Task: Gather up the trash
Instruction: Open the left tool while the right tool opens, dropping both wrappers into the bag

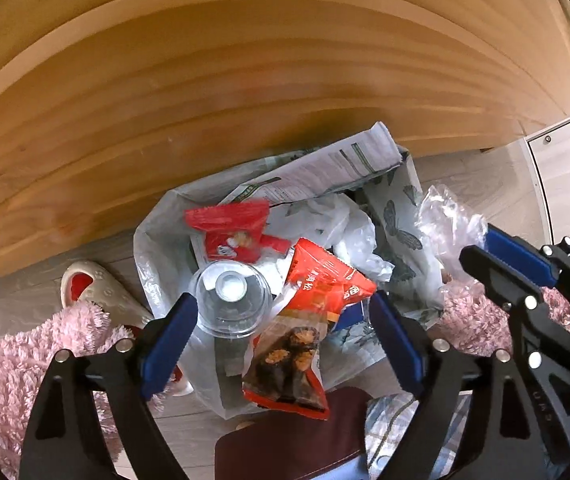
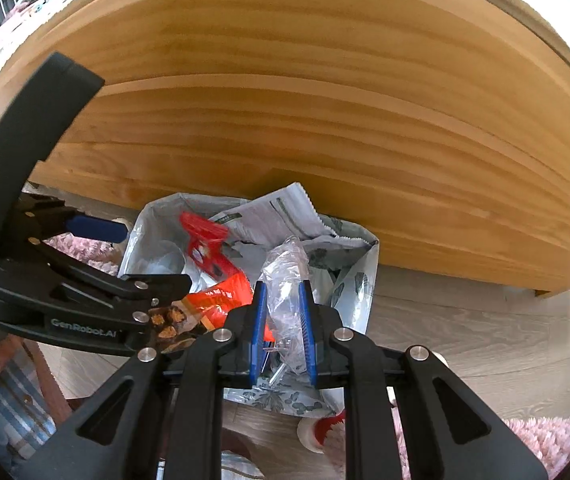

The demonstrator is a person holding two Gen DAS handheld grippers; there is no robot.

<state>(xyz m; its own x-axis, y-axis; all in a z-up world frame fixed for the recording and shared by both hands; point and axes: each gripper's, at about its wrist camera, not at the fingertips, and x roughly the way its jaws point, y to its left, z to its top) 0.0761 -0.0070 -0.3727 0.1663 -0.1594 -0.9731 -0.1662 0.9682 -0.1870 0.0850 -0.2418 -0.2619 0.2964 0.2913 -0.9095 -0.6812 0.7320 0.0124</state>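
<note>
An open white trash bag (image 1: 401, 216) with a butterfly print stands on the floor against a wooden panel. It holds a clear plastic cup (image 1: 229, 300), two red snack wrappers (image 1: 317, 292), folded newspaper (image 1: 345, 160) and white plastic. My left gripper (image 1: 285, 320) hovers open above the bag, its fingers apart on either side of the cup and the wrapper. My right gripper (image 2: 283, 312) is shut on a crumpled clear plastic wrap (image 2: 285, 264), held over the bag's right rim (image 2: 349, 280). The right gripper (image 1: 485, 248) and its wrap (image 1: 445, 216) also show in the left wrist view.
A tall wooden panel (image 1: 245, 80) rises just behind the bag. A fluffy pink rug (image 1: 13, 360) and a white and red slipper (image 1: 97, 288) lie to the left. Grey wood-look floor (image 2: 465, 320) extends to the right. A person's plaid clothing (image 1: 389, 428) is near the bottom.
</note>
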